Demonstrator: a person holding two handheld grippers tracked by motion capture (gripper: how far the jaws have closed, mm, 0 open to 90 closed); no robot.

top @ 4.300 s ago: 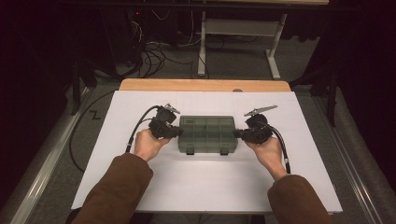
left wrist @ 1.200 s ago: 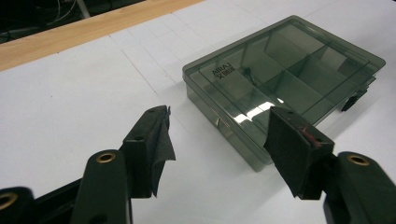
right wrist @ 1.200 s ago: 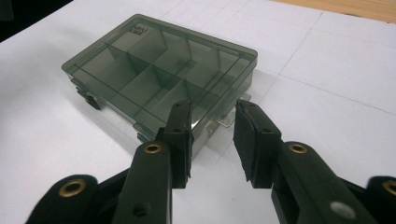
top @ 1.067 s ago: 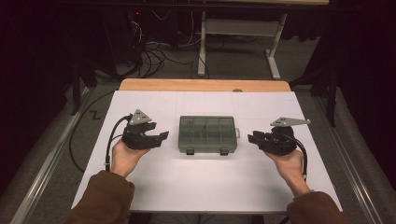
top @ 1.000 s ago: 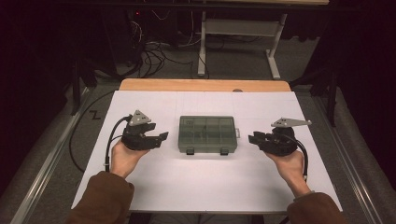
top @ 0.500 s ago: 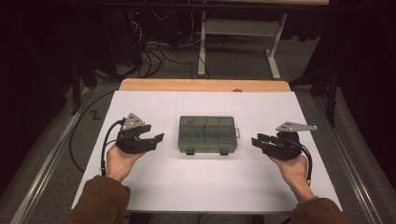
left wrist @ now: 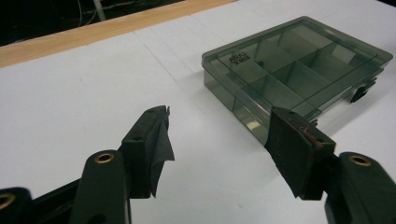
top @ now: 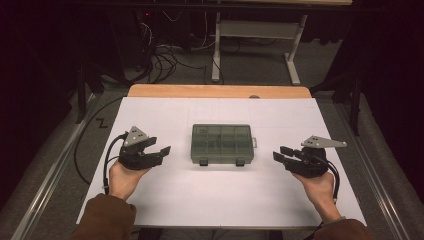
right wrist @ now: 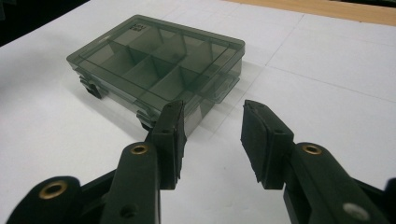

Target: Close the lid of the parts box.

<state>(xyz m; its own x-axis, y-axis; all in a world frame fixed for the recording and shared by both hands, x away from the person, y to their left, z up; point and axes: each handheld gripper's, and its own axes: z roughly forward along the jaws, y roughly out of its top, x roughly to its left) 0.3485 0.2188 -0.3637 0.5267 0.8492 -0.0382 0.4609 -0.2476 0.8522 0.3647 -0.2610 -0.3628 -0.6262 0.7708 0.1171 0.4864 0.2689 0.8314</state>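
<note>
High view: a smoky, see-through compartment box (top: 222,144) is seen lying flat at the centre of the frame on the white table (top: 200,200), its lid down and its two dark latches facing the lower edge of the picture. The left gripper (top: 161,150) is held at the middle left of the frame and the right gripper (top: 280,154) at the middle right, each well apart from the box and pointed inward toward it.

From the left gripper view, the box (left wrist: 299,74) is placed in the upper right of the frame, beyond the jaws, which are spread wide with only bare table between them. From the right gripper view, the box (right wrist: 156,63) sits in the upper left; the jaws are parted, have just been opening further, and nothing is caught between them. No pad is touching the plastic in either view.

As far as can be judged, the box is left set down, closed and square to the table edge, with both tools released from it. Whether the latches are fully snapped cannot be told from these pictures. No contents can be made out in the divided compartments through the lid. Any opening or filling of the box is judged not yet done; if placing it was the aim, that part looks complete.
</note>
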